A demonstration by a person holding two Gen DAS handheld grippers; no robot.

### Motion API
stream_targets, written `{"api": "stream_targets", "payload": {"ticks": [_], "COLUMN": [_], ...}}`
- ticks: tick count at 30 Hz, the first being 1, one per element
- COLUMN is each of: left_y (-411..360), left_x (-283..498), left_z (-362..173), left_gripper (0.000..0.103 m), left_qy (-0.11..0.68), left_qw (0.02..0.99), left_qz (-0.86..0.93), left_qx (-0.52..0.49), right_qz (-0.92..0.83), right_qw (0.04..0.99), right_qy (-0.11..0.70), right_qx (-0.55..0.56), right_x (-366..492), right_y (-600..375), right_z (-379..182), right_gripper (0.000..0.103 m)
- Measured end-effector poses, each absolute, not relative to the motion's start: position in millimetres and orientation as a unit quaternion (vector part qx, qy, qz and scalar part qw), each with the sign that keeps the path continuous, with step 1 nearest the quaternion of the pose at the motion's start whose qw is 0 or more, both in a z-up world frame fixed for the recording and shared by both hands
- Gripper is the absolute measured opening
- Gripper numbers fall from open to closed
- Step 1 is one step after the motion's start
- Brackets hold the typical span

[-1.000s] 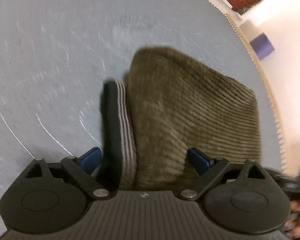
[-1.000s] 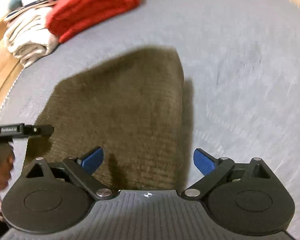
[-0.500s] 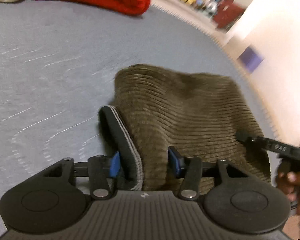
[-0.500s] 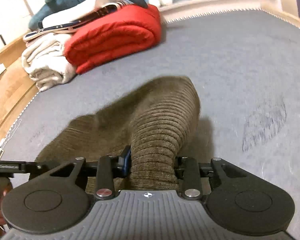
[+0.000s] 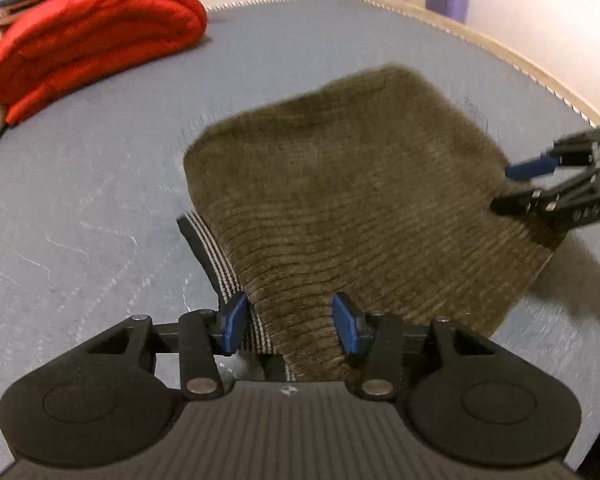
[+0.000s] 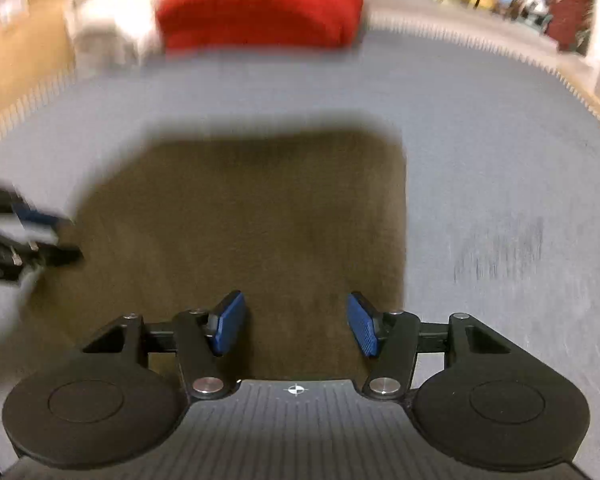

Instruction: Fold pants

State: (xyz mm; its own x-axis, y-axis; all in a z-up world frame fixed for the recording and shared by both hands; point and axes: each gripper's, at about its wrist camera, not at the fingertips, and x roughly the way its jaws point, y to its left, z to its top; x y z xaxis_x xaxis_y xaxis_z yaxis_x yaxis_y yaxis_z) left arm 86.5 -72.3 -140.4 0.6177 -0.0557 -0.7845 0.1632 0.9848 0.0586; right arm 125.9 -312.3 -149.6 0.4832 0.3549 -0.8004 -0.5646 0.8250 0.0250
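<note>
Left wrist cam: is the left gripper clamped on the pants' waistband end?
Yes: the left gripper has its blue pads pressed on the olive corduroy pants beside the striped waistband.

We can't make out much in the right wrist view — red blanket (image 6: 260, 8) and pants (image 6: 252, 216) all smeared.

Surface: grey-blue fabric bed (image 5: 100, 208) with a stitched pale edge | Centre: folded olive-brown corduroy pants (image 5: 360, 200) lie on it, striped black-and-grey waistband (image 5: 216, 260) peeking out at the left | Far end: rolled red quilted blanket (image 5: 88, 44) beside a cream folded blanket (image 6: 104, 36), both resting on the bed.
</note>
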Motion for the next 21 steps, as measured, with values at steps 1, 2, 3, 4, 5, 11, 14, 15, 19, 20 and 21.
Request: {"api": "stream_targets", "payload": {"ticks": [1,2,3,4,5,11,14,15,19,20,21], "left_y": [-73.0,-70.8,-69.7,-72.0,-75.3,-77.1,-82.3,-82.7,-95.1,-98.5,-102.8], "left_x": [77.8,70.0,64.4,62.4,62.6,56.5,33.2,23.3,-8.7,-16.1,-21.2], "left_z": [-132.2,-127.8,-125.3,-129.4,-137.7,-136.0,-97.4,-83.4,-40.1,-34.3,-29.4], "left_gripper": [0.051,0.051,0.051,0.051,0.051,0.061,0.083,0.089,0.101,0.103,0.103], "left_qy": [0.418,0.405,0.397,0.405,0.426,0.449,0.393,0.372,0.294,0.281,0.278], "left_qw": [0.905,0.911,0.913,0.908,0.898,0.889,0.917,0.927,0.954,0.958,0.958], "left_qz": [-0.065,-0.074,-0.087,-0.096,-0.093,-0.049,-0.034,-0.031,0.048,0.061,0.065], "left_qx": [0.052,0.042,0.036,0.043,0.061,0.080,0.055,0.037,0.021,0.016,0.011], "right_qz": [0.262,0.252,0.248,0.250,0.250,0.221,0.207,0.203,0.177,0.168,0.161], "right_qw": [0.856,0.859,0.863,0.865,0.862,0.852,0.882,0.894,0.928,0.934,0.938], "right_qy": [0.430,0.434,0.432,0.430,0.436,0.467,0.418,0.396,0.327,0.314,0.304], "right_qx": [-0.115,-0.100,-0.083,-0.069,-0.072,-0.086,-0.066,-0.048,0.019,0.032,0.042], "right_x": [124.7,125.6,125.5,124.5,123.4,117.0,96.8,88.1,64.9,57.5,49.6], "right_y": [-313.6,-314.6,-314.9,-319.0,-321.2,-328.6,-330.9,-332.2,-337.2,-338.7,-338.9], "right_z": [-147.0,-140.5,-134.0,-129.0,-128.7,-134.6,-97.0,-79.4,-23.0,-13.0,-4.0], "right_gripper": [0.059,0.059,0.059,0.059,0.059,0.076,0.085,0.090,0.102,0.102,0.102]}}
